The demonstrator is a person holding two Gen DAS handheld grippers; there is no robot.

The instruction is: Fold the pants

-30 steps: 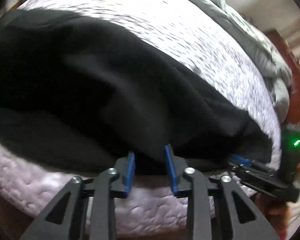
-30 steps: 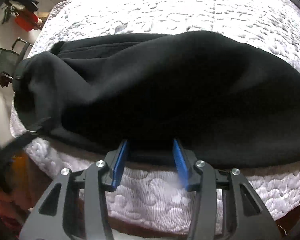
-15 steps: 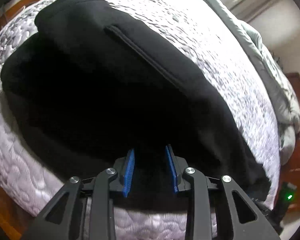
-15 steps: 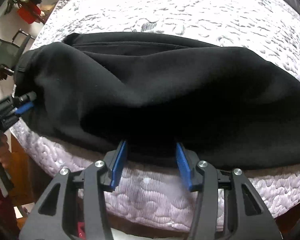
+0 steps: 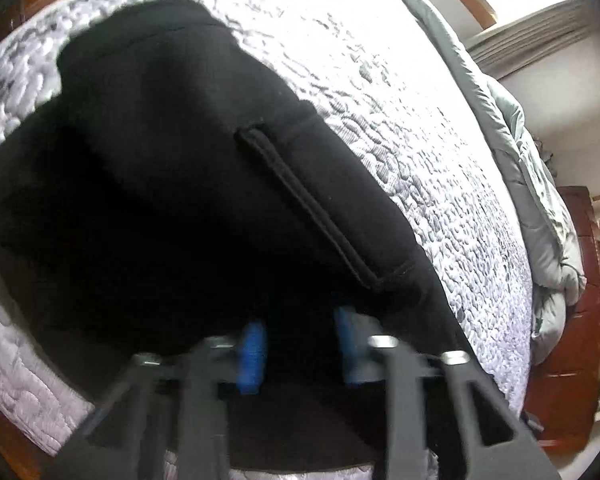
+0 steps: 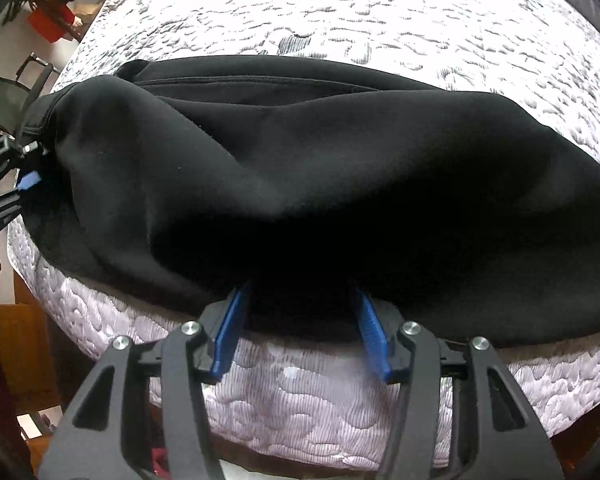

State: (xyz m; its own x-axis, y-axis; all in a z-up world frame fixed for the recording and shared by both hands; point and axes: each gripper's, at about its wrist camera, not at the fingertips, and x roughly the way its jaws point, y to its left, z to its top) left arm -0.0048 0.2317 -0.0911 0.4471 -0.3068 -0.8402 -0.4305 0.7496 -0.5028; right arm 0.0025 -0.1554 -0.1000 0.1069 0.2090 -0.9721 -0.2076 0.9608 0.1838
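The black pants lie folded on the quilted white bed, a welted pocket seam showing on top. My left gripper sits at their near edge, blue pads apart with black cloth lying between and over them. In the right wrist view the pants stretch across the bed. My right gripper is at their near hem, jaws apart, cloth draped between the pads. The left gripper shows at the far left end of the pants.
A grey duvet is bunched along the far side of the bed, beside red-brown wooden furniture. A black chair and a red item stand off the bed's left end. The mattress edge drops off just below both grippers.
The left gripper has swung round and pushed in over the pants, so the pocket seam now shows close up. The right gripper has stayed at the hem, moving in slightly.
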